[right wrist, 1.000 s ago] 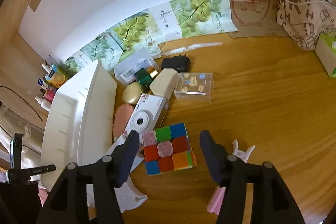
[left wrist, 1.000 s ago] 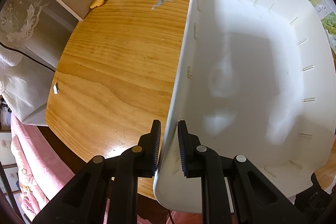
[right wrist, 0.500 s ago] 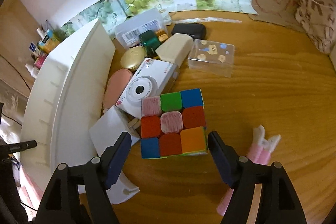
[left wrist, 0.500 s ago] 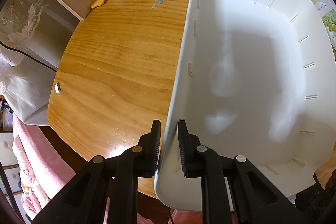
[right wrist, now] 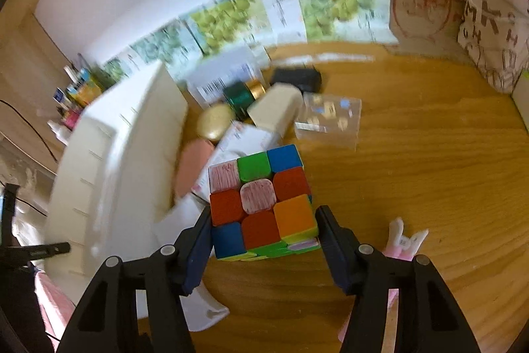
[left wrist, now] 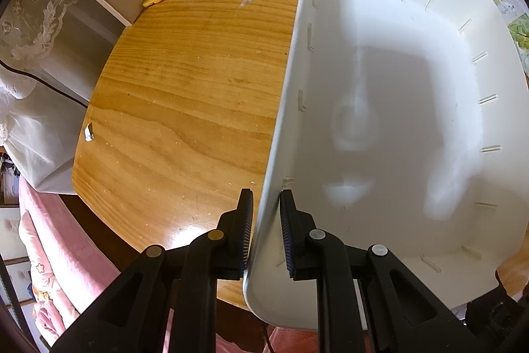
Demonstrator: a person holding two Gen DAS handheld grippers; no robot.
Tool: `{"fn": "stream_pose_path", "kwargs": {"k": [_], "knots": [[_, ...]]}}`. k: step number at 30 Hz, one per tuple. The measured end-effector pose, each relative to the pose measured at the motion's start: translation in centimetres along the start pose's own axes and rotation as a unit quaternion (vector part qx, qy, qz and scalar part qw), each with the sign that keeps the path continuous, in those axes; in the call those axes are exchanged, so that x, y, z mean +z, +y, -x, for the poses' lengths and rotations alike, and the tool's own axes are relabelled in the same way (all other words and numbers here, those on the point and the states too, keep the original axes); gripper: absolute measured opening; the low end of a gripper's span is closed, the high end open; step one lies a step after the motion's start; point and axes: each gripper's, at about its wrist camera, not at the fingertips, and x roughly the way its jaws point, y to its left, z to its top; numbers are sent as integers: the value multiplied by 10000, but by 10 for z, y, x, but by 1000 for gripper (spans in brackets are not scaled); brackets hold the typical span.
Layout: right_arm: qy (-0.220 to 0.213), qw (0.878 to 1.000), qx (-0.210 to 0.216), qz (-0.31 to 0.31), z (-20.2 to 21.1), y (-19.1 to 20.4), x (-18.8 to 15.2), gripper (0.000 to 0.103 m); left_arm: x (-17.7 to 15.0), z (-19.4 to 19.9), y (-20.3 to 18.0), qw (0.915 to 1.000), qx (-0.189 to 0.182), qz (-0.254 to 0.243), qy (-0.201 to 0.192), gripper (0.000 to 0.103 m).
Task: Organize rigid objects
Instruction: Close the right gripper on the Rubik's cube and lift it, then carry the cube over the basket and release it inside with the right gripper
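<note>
The right tool [right wrist: 263,240] reaches down over the wooden worktop [right wrist: 413,181], its jaws closing around a colour cube [right wrist: 261,204] that sits between the two black fingers [right wrist: 198,240]; whether the pads already press its sides cannot be told. Just behind the cube lies a white box [right wrist: 244,138], with a pink oval case [right wrist: 191,167] and a gold oval case [right wrist: 215,121] to its left. Farther back stand a green jar [right wrist: 238,98], a cream block [right wrist: 276,110], a clear plastic box [right wrist: 327,118] and a black adapter [right wrist: 296,78]. A white bin [right wrist: 115,174] runs along the left. A pink clip [right wrist: 403,240] lies right of the tool.
</note>
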Motion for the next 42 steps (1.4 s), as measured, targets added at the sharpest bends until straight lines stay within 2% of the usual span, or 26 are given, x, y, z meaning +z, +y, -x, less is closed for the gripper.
{"fn": "stream_pose_path", "kwargs": {"k": [7,13,19,23,28,32,37,42], "knots": [[-417,9976,453,324,30,30,21,61,3,-1,1,10000,-36,-2,32,16],[-603,9900,1002,786,44,67,30,61,3,-2,3,10000,-66,-3,25,16],[-433,9753,1595,1463,44,112,25,61,2,-3,3,10000,-66,0,8,16],[-101,9643,1879,1864,33,140,16,61,2,-2,3,10000,-12,-15,-42,17],[223,9525,2037,2250,22,165,2,61,4,-2,11,9999,97,91,-89,19],[388,9485,2055,2380,15,174,-6,61,8,-3,21,9997,107,181,-93,20],[345,9484,2132,2320,13,175,-6,61,8,-3,21,9998,161,56,-117,20],[223,9545,1950,2245,15,169,-5,66,7,-2,19,9997,182,-31,-132,20]]}}
